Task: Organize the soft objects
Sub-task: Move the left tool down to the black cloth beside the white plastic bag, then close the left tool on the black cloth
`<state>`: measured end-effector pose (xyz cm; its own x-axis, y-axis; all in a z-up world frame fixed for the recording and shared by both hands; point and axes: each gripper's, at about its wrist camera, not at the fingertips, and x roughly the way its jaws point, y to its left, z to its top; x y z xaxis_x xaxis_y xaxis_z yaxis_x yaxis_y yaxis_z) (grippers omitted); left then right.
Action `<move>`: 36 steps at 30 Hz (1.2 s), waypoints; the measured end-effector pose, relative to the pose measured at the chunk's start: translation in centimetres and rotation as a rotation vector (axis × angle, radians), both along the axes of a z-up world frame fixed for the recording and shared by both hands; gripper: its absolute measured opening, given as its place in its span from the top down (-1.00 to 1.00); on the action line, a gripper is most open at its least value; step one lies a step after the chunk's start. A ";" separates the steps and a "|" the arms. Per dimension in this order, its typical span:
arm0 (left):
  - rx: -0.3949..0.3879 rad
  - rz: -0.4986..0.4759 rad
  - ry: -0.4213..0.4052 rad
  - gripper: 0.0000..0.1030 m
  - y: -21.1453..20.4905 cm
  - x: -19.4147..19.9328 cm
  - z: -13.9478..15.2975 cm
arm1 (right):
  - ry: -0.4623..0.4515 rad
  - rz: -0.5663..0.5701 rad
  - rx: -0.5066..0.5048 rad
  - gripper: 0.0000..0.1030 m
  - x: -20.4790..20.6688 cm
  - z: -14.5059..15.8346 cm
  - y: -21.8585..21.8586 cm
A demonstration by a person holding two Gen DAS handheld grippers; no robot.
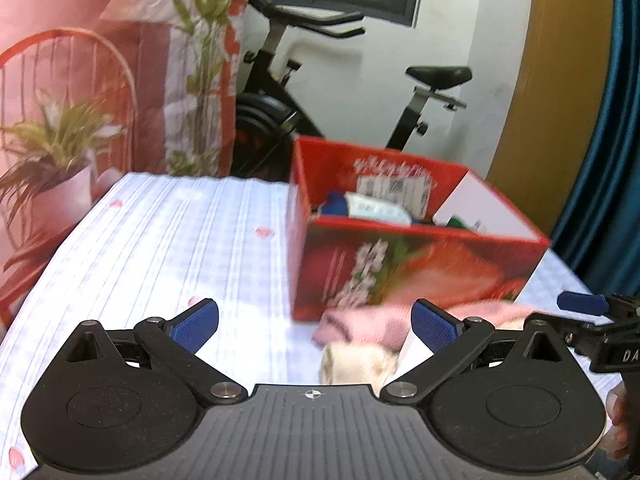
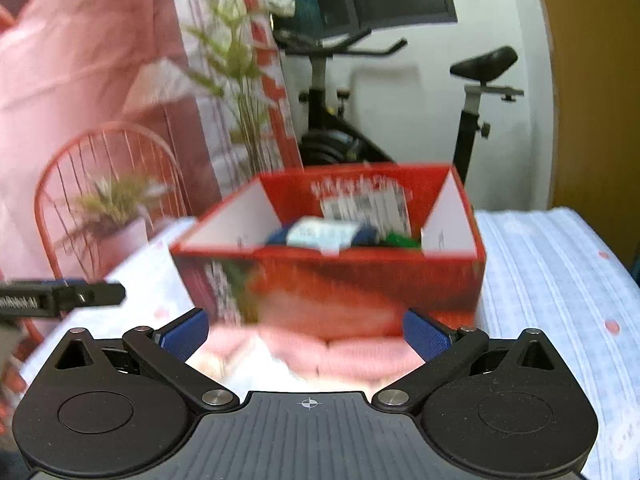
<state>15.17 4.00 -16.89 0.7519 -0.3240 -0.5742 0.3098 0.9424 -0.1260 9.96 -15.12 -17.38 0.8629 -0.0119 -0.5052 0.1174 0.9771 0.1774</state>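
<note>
A red cardboard box (image 1: pixel 400 268) stands on the table with a blue roll (image 1: pixel 334 204), a white packet and something green inside; it also shows in the right wrist view (image 2: pixel 360 288). A folded pink cloth (image 1: pixel 368 326) and a cream cloth (image 1: pixel 356 362) lie on the table in front of the box. My left gripper (image 1: pixel 316 324) is open and empty, left of the cloths. My right gripper (image 2: pixel 306 332) is open, with the pink cloth (image 2: pixel 352 354) and a whitish cloth (image 2: pixel 256 368) lying between its fingers.
The table has a white striped cloth (image 1: pixel 160 240). A red wire chair (image 1: pixel 60 80) and a potted plant (image 1: pixel 60 148) stand at the left. An exercise bike (image 1: pixel 340 92) stands behind the table. The right gripper's tip (image 1: pixel 584 304) shows at the left view's right edge.
</note>
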 end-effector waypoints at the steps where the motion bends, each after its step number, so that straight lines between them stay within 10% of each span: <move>1: 0.008 0.007 0.009 -1.00 0.2 -0.3 -0.4 | 0.025 -0.001 -0.002 -0.99 -0.2 -0.8 0.3; 10: 0.043 0.012 0.120 -1.00 1.2 -2.0 -4.0 | 0.150 0.044 -0.028 -0.92 -1.3 -5.0 2.9; 20: 0.003 -0.057 0.186 -0.93 0.8 -2.9 -6.0 | 0.168 0.140 -0.051 -0.31 -1.4 -5.6 4.8; 36: -0.070 -0.100 0.241 -0.01 0.8 -2.5 -7.8 | 0.282 0.301 -0.131 -0.03 -1.1 -8.3 7.7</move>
<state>12.69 4.84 -24.72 0.5585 -0.4351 -0.7063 0.3538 0.8950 -0.2716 8.88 -7.44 -25.70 0.6658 0.1397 -0.7329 -0.1501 0.9873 0.0517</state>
